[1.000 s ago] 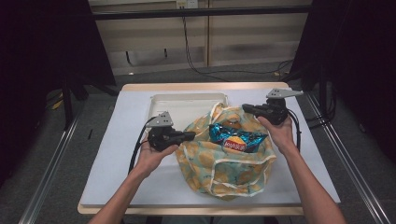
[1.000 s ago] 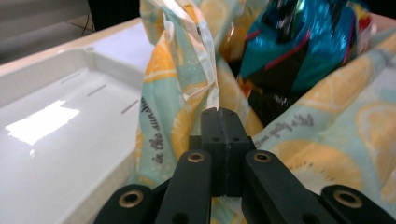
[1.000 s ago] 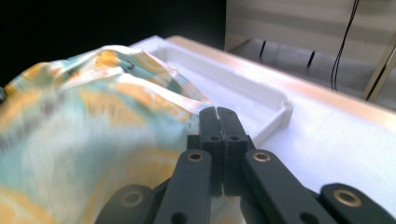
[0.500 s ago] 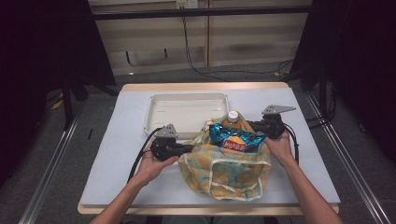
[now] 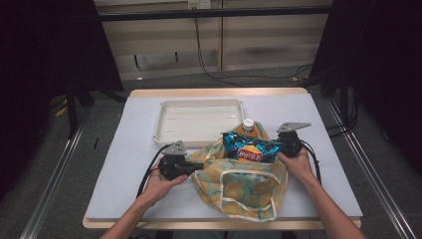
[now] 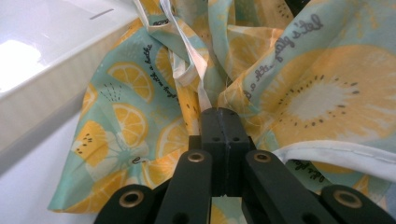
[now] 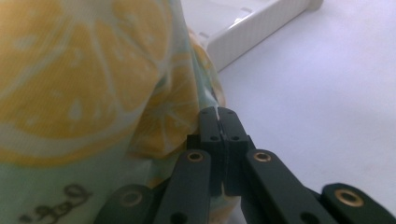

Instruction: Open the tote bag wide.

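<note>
A cloth bag (image 5: 241, 186) printed with yellow citrus slices lies on the white table (image 5: 124, 164), its mouth facing the tray. A blue chip packet (image 5: 249, 149) and an orange bottle with a white cap (image 5: 247, 125) stick out of its mouth. My left gripper (image 5: 199, 167) is shut on the bag's left rim; the cloth (image 6: 154, 93) bunches at its closed jaw tips (image 6: 219, 114). My right gripper (image 5: 283, 147) is shut on the bag's right rim, with cloth (image 7: 93, 70) pinched at its tips (image 7: 217, 114).
An empty white tray (image 5: 199, 122) sits just beyond the bag, its wall (image 6: 42, 107) close to the left gripper and its corner (image 7: 261, 28) ahead of the right one. Bare table lies to the right (image 7: 327, 93). Cables trail from both grippers.
Both grippers have pulled the bag toward the person and lowered it. The bag now lies flatter, and the bottle and chip packet show more at its mouth.
</note>
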Available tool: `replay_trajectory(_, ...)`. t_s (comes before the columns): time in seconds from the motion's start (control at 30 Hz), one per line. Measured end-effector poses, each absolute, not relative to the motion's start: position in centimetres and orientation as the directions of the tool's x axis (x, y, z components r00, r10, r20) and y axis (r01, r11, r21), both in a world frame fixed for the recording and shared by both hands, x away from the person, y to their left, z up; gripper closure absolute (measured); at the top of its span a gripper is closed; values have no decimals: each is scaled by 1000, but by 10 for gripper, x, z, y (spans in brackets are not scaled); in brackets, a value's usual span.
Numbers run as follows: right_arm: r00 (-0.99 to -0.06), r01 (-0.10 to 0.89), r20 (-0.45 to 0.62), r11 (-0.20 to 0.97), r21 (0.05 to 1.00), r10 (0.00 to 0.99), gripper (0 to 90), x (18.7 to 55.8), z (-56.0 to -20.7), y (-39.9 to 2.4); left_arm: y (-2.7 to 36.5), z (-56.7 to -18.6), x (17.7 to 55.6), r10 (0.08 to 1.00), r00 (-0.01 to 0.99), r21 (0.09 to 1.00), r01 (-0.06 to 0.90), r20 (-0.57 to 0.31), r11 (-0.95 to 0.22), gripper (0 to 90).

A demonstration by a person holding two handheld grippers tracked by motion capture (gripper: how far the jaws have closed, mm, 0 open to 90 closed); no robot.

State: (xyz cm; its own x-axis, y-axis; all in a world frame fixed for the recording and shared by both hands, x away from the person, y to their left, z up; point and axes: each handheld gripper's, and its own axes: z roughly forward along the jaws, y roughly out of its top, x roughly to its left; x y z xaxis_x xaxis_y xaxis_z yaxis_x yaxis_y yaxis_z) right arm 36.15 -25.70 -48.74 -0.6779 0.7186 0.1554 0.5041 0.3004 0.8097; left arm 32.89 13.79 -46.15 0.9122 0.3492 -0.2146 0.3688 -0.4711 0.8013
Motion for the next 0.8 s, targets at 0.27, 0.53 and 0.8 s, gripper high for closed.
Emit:
replay_trajectory(0.27,-661,510,167,275,815,732,809,357,-480,-264,140,-454,325,336,922,851,326,-190,-412,800)
replay_trajectory(0.53,-622,458,176,172,872,763,642,342,-448,-286,152,-437,323,360,913,885,319,-190,-341,678)
replay_trajectory(0.8,-620,421,138,178,890,772,538,303,-419,-296,167,-422,305,369,913,898,299,-171,-324,588)
